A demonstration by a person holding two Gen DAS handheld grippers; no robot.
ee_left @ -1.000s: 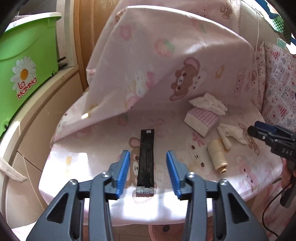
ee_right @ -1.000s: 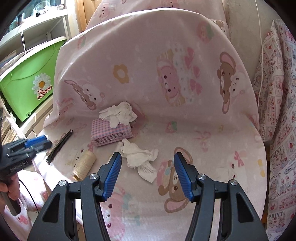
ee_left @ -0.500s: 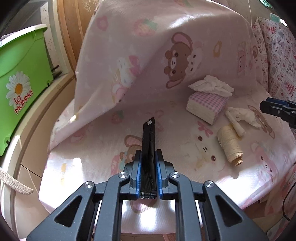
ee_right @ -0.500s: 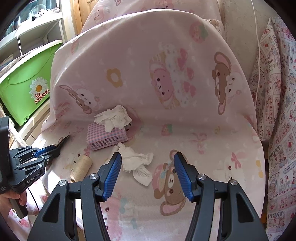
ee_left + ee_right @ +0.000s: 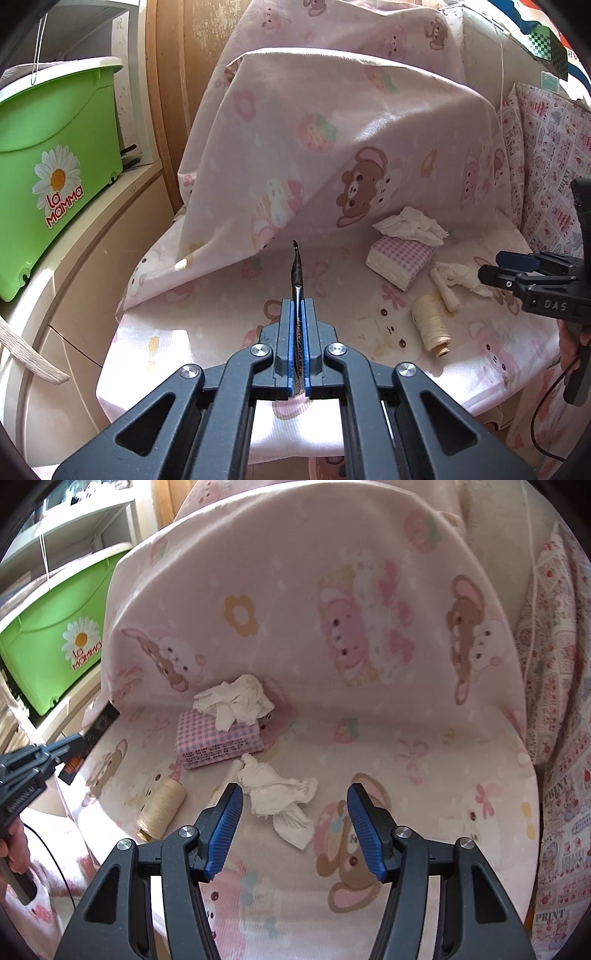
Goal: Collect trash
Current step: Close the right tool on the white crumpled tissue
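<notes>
My left gripper (image 5: 298, 332) is shut on a black wrapper (image 5: 297, 273) and holds it edge-up above the pink cloth-covered seat (image 5: 207, 317). The wrapper also shows in the right wrist view (image 5: 92, 734), held by the left gripper (image 5: 70, 744). My right gripper (image 5: 293, 825) is open, just above a crumpled white tissue (image 5: 280, 797) that lies on the seat between its jaws. The right gripper also shows in the left wrist view (image 5: 509, 269) by that tissue (image 5: 461, 275). A second crumpled tissue (image 5: 236, 698) lies on top of a pink checked tissue pack (image 5: 218, 742).
A cream thread spool (image 5: 162, 805) lies left of the tissue. A green bin (image 5: 48, 170) stands on a shelf at the left. A patterned cushion (image 5: 561, 701) is at the right. The seat back (image 5: 314, 590) rises behind.
My left gripper shut on the black wrapper and lifted it off the seat, turning it edge-up. My right gripper moved closer over the white tissue, still open.
</notes>
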